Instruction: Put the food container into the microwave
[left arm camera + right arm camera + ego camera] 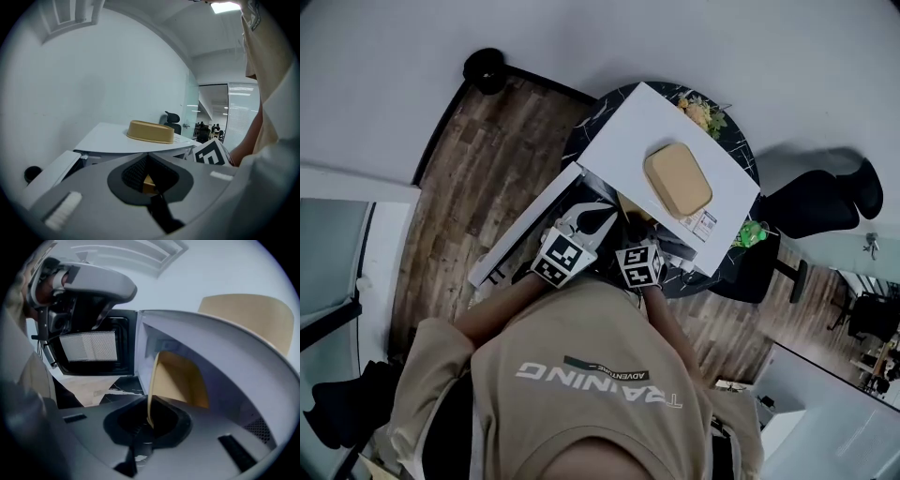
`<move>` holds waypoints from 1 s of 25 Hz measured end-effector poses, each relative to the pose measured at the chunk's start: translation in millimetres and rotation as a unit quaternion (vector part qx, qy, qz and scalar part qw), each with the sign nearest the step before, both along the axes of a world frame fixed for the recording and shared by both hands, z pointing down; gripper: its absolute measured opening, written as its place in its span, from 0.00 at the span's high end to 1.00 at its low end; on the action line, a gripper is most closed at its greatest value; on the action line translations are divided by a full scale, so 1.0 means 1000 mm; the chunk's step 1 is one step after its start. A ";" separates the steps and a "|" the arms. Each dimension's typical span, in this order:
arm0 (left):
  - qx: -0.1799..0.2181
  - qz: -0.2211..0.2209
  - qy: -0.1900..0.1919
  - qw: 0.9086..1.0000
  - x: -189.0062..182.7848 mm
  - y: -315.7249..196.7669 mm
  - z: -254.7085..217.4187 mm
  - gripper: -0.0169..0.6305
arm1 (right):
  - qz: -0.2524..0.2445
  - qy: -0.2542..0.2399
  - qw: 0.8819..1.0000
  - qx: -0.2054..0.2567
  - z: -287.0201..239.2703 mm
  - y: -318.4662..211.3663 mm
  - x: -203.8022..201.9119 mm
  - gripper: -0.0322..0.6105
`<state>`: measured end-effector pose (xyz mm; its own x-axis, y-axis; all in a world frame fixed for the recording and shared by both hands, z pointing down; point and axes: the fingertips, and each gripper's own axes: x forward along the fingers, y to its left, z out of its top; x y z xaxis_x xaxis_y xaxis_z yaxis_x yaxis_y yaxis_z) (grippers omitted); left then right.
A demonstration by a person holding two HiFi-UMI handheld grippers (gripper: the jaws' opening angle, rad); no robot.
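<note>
Left gripper and right gripper, both clamped on food container rim, at microwave.

Tan food container: rim clamped between the jaws of the right gripper, held at the open microwave; door swung left; second tan container laid on top
</note>
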<state>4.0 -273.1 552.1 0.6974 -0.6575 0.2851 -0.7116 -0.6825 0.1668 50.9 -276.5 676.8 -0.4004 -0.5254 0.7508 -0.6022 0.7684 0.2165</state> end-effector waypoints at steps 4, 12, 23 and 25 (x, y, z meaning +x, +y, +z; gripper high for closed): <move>-0.003 -0.014 -0.007 1.000 -0.001 0.002 0.003 0.97 | -0.020 0.017 1.000 0.005 0.013 -0.006 0.004 0.91; -0.010 -0.028 -0.013 0.999 0.003 0.005 0.011 0.97 | -0.044 0.053 0.997 0.016 0.032 -0.029 0.003 0.91; -0.018 -0.027 -0.024 0.999 0.003 0.005 0.019 0.97 | -0.067 0.092 0.993 0.017 0.050 -0.048 0.000 0.91; -0.023 -0.027 -0.025 0.999 0.003 0.005 0.021 0.97 | -0.061 0.095 0.993 0.016 0.051 -0.051 0.003 0.91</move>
<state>6.5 -267.7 573.1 0.6453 -0.6792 0.3497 -0.7556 -0.6349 0.1611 53.6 -327.6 727.9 -0.3152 -0.5063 0.8027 -0.4500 0.8244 0.3433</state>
